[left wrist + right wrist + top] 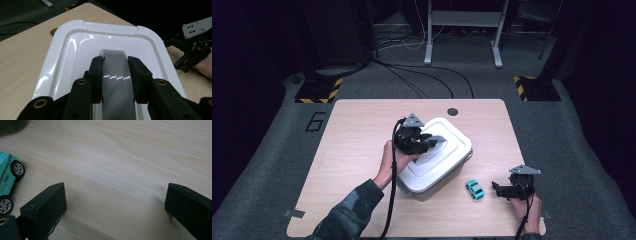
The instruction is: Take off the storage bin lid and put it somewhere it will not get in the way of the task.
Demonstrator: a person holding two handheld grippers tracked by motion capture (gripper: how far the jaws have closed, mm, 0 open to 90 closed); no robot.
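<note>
A white lidded plastic box (438, 176) stands in the middle of the wooden table (357, 130). Its glossy lid (75, 50) has a grey handle (116, 82) down the middle. My left gripper (115, 62) comes down on the lid from the left, and its jaws are shut on that handle, one on each side. A teal toy taxi (474, 189) sits on the table just right of the box. My right gripper (497, 187) rests low beside the taxi (7, 177), open, with bare wood between its jaws.
A dark round hole (452, 111) lies near the table's far edge, and a "6" (314, 121) is marked at its left. Cables (422, 80), a metal frame (462, 30) and two hazard-striped bases (318, 91) stand on the floor beyond.
</note>
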